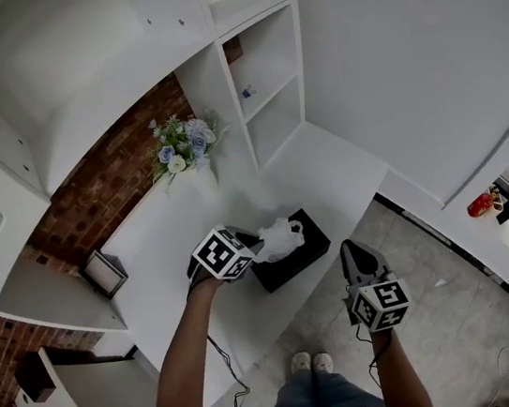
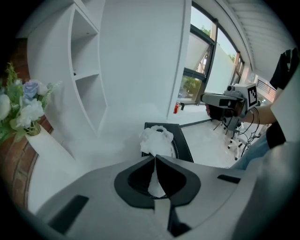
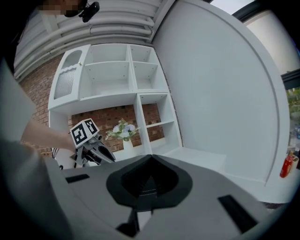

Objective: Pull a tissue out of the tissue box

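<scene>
the left gripper (image 2: pixel 155 157) has its jaws pressed together on a fold of the white tissue (image 2: pixel 157 139); the tissue bunches just beyond the tips, its foot in the slot of the black tissue box (image 2: pixel 183 144); the right gripper (image 3: pixel 150 158) holds nothing, jaws closed, the box away to their left

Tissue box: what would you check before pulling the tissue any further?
1. Left gripper shut on the tissue: ok.
2. Tissue box lying flat on the countertop: ok.
3. Right gripper shut, empty, away from the box: ok.
4. Tissue fully out: not ok, it bunches above the box's opening.
5. Second tissue following behind: cannot tell.
</scene>
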Demonstrator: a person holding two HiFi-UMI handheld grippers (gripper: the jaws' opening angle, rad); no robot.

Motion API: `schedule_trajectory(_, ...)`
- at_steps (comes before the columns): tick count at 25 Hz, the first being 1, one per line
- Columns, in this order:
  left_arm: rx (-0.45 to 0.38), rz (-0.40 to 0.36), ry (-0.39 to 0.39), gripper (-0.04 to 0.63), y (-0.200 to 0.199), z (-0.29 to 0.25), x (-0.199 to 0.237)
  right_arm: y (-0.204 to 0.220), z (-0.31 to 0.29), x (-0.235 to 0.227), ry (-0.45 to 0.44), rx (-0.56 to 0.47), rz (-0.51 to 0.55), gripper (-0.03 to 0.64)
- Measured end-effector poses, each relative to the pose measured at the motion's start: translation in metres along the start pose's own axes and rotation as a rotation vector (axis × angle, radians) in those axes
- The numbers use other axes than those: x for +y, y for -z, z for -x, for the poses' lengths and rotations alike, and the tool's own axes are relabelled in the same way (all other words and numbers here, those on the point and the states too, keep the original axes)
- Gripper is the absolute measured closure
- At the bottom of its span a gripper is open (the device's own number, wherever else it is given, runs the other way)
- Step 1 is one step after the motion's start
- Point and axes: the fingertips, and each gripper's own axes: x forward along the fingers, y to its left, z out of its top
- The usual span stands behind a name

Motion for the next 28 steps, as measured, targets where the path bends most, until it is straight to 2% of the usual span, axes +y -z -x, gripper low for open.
schedule_trajectory(4, -0.096, 0.016, -0.052, 0.586, -0.013, 0.016, -0.005, -0.004, 0.000, 0.007, -0.009, -0.007, 0.008, 0.617)
schedule_trajectory(15, -0.217, 0.030, -0.176, 0.584, -0.021, 0.058, -0.020, -0.018, 0.004, 0.031, -0.037, -0.036, 0.032, 0.617)
schedule_trajectory(28, -0.538, 0.121, -0.389, 0.586, -0.046, 0.149, -0.040, -0.047, 0.016, 0.064, -0.079, -0.096, 0.070, 0.617)
